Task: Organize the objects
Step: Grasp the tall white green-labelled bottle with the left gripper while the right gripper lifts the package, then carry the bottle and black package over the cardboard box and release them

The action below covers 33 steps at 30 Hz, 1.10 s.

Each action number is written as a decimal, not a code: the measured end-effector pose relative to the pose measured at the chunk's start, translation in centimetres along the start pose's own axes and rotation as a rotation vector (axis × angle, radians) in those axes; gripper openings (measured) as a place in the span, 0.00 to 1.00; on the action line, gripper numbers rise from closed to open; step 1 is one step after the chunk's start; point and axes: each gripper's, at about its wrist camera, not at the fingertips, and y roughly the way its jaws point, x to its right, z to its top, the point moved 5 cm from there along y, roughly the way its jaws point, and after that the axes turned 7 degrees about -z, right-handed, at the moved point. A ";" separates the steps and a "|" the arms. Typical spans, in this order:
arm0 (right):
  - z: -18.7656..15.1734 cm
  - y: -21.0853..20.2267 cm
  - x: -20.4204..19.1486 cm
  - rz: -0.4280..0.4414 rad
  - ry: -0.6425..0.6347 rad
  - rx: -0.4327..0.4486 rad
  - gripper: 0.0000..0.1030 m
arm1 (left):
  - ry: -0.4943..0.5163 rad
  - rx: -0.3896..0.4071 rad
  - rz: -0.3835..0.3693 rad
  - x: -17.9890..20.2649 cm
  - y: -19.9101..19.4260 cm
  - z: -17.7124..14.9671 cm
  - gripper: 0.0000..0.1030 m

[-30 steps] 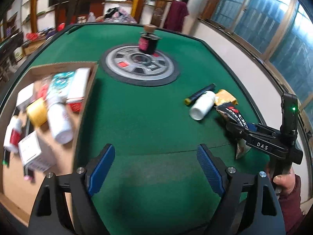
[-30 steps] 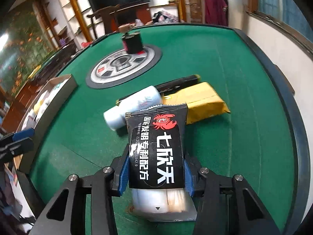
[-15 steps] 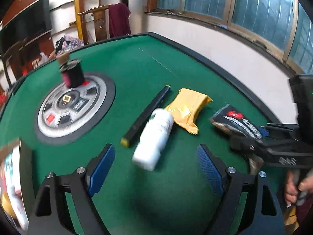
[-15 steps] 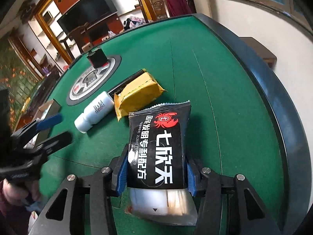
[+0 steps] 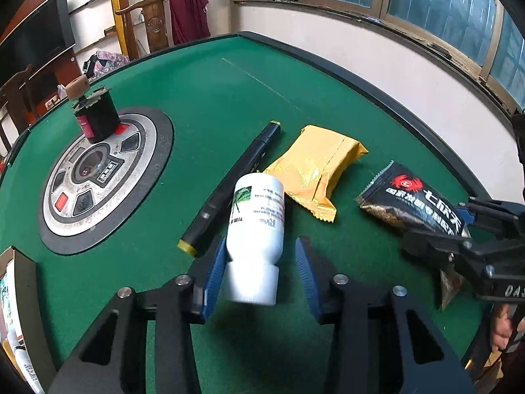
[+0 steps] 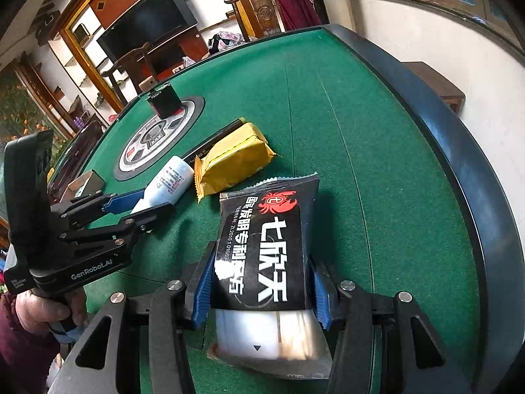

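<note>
A white bottle (image 5: 257, 216) lies on the green felt table (image 5: 203, 92), its cap end between the blue pads of my left gripper (image 5: 261, 252). Those jaws are closing; the left pad touches the bottle and a gap shows at the right pad. A black marker (image 5: 236, 180) and a yellow packet (image 5: 315, 170) lie right beside the bottle. My right gripper (image 6: 261, 256) is shut on a black snack packet (image 6: 265, 229) with a red crab logo; its jaws are opening slightly, pads still on the packet's edges. The right wrist view shows the left gripper (image 6: 154, 202) at the bottle (image 6: 170, 182).
A round grey control panel (image 5: 98, 177) sits in the table's middle with a black corked jar (image 5: 96, 118) on it. A cardboard box (image 6: 87, 180) of items stands at the left edge. The raised dark table rim (image 6: 459, 151) curves along the right. A hand (image 6: 42, 308) holds the left gripper.
My left gripper swung right, away from the cardboard box, came down over the white bottle and narrowed its jaws around it. The right gripper rolled a little with the black packet still in it.
</note>
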 end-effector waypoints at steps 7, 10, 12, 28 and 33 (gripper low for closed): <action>0.1 0.1 -0.2 -0.004 -0.009 0.001 0.56 | -0.016 0.001 0.035 0.1 1.4 0.6 0.41; 0.1 0.1 -0.4 -0.008 -0.022 0.001 0.58 | -0.025 0.010 0.050 0.3 1.0 0.3 0.32; 0.0 0.2 -0.6 -0.014 -0.031 0.001 0.60 | -0.036 0.012 0.038 0.3 0.6 -0.1 0.32; -0.6 -1.2 -3.5 -0.032 -0.053 0.025 0.47 | -0.222 0.140 -0.072 -1.5 -9.4 -6.5 0.32; 0.0 -2.8 -6.8 0.034 -0.087 0.042 0.47 | -0.272 0.203 -0.077 -2.6 -13.9 -9.3 0.32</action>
